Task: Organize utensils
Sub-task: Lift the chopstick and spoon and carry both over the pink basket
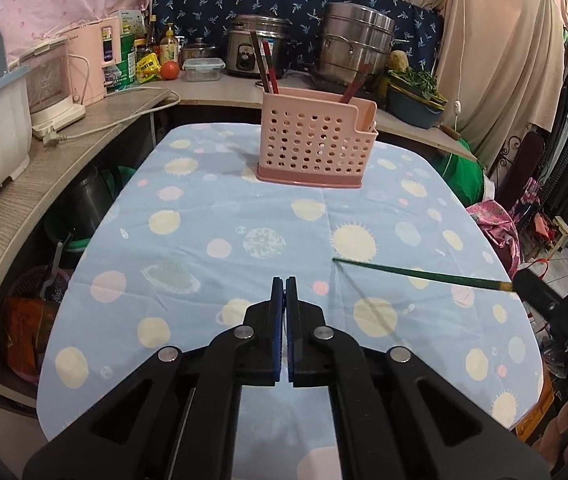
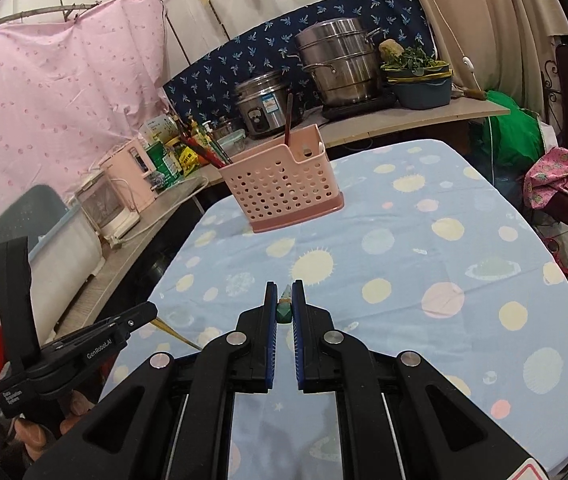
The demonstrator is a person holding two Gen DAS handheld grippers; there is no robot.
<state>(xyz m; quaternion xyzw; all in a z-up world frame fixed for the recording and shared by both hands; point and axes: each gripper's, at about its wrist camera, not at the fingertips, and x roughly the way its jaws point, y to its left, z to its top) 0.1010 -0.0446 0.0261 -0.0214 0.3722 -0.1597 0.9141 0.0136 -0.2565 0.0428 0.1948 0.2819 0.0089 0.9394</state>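
Observation:
A pink perforated utensil holder stands at the far end of the blue spotted tablecloth. Red and dark chopsticks lean in its left compartment, and one red stick is in the other. My right gripper is shut on a green chopstick. In the left wrist view that chopstick points left above the cloth. My left gripper is shut, with nothing showing between its pads. In the right wrist view a thin golden stick shows by its tip; I cannot tell whether it is held.
A curved counter wraps the far and left sides, carrying a rice cooker, a steel steamer pot, a pink kettle, bottles and a blue basin of greens. A pink cloth bundle sits off the table's right edge.

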